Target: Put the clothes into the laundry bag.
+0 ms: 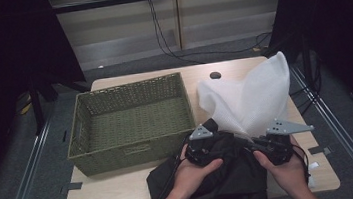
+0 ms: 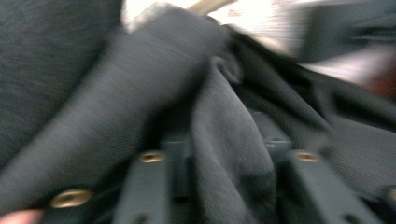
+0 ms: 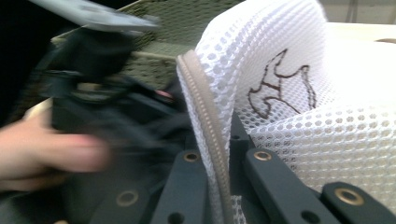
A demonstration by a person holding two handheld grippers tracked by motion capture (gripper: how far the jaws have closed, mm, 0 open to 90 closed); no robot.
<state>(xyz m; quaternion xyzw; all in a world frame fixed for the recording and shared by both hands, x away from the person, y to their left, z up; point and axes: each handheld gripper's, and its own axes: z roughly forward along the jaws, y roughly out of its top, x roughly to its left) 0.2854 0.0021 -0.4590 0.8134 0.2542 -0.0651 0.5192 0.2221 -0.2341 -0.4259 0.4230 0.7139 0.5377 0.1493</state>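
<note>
A black garment point(image 1: 223, 174) lies bunched at the table's front edge, partly under a white mesh bag point(image 1: 254, 95). My left gripper point(image 1: 209, 143) sits on the garment, and in the left gripper view it point(image 2: 224, 158) is shut on a fold of the dark cloth point(image 2: 224, 130). My right gripper point(image 1: 262, 144) is beside it to the right. In the right gripper view it point(image 3: 224, 158) is shut on the bag's beige zipper edge point(image 3: 205, 107), with the mesh point(image 3: 327, 116) rising behind. The person's left hand point(image 3: 46, 144) shows blurred at the left.
An olive wicker basket point(image 1: 135, 149) stands empty on the left half of the wooden table point(image 1: 105, 198), close to the left gripper. A small dark object point(image 1: 215, 75) lies at the table's far edge. Dark curtains and metal rails flank the table.
</note>
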